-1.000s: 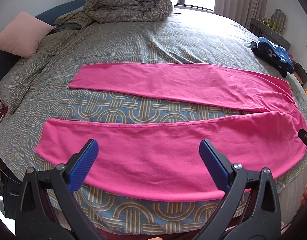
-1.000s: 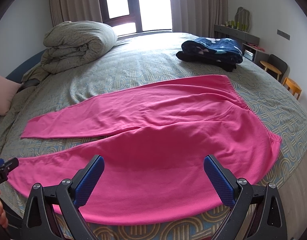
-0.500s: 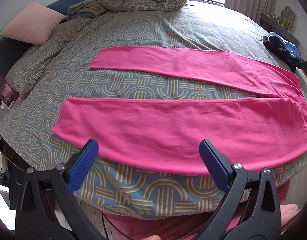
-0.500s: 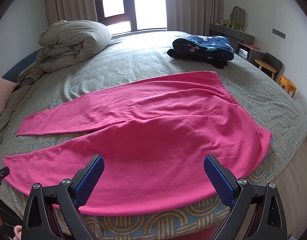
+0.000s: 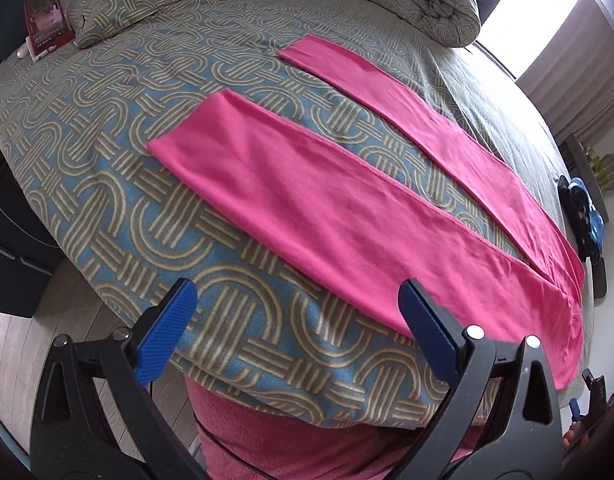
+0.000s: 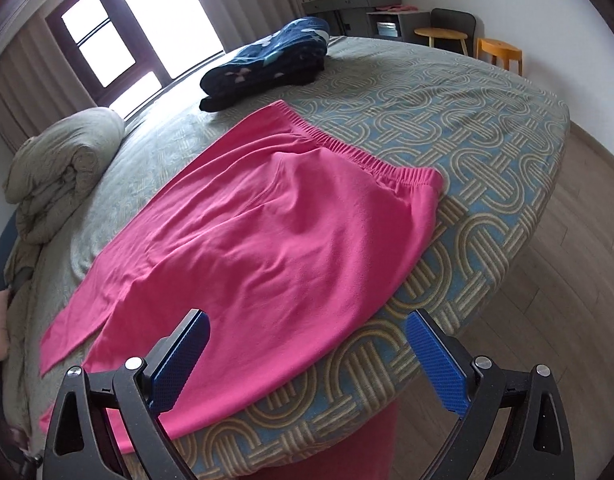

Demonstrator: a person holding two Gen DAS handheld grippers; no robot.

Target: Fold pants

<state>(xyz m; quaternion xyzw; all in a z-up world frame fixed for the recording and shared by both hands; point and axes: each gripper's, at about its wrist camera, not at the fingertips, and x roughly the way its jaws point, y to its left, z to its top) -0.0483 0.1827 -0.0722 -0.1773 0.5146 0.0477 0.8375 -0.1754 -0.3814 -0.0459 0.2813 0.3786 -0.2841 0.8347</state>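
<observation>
Pants [image 5: 347, 208] flat along bed [image 5: 107, 128] edge, legs leftward, waistband right; both grippers wide open, empty.

One pants [image 5: 347, 208], two stools [image 6: 499, 50]

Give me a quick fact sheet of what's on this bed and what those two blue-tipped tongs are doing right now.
garment: pink pants, spread flat, legs apart, unfolded
waistband: elastic end, toward the bed's right side
surface: patterned bedspread
left tongs: open, empty, near the bed edge by the nearer leg
right tongs: open, empty, near the hip end
also on bed: dark blue folded clothes; rolled grey duvet
fold progress: not started
</observation>
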